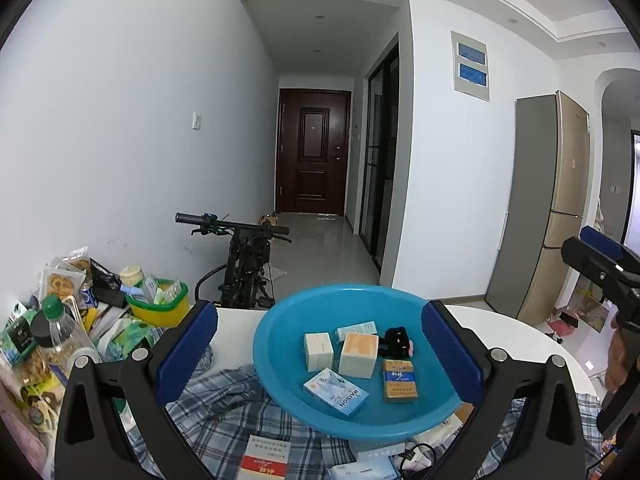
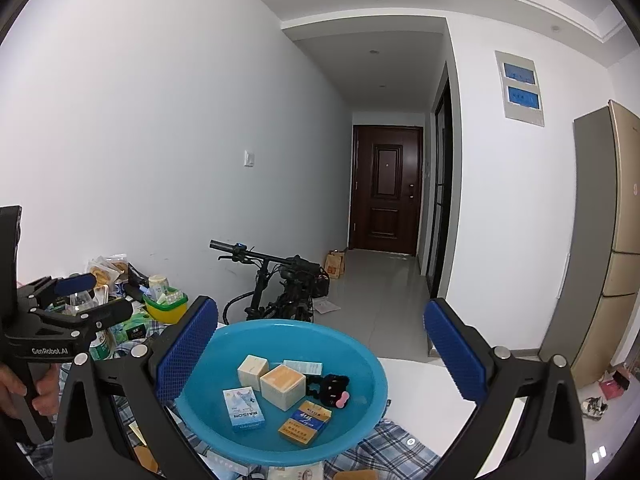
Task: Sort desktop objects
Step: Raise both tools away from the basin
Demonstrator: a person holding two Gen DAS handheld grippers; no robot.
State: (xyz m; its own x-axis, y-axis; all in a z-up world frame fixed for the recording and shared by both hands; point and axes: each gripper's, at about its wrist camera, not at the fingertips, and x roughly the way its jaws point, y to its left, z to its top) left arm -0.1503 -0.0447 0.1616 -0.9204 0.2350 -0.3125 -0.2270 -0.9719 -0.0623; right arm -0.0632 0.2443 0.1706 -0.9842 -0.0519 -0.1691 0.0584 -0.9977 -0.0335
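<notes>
Ahead, blue basin (image 1: 280, 344) sits between left gripper's (image 1: 320, 356) spread fingers.

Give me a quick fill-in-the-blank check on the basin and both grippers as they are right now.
1. The boxes lie in a ____ basin.
2. The basin rests on a ____ cloth.
3. Both the left gripper and the right gripper are ____.
4. The black toy lies ____ the basin.

Missing: blue; checked; open; inside
</notes>
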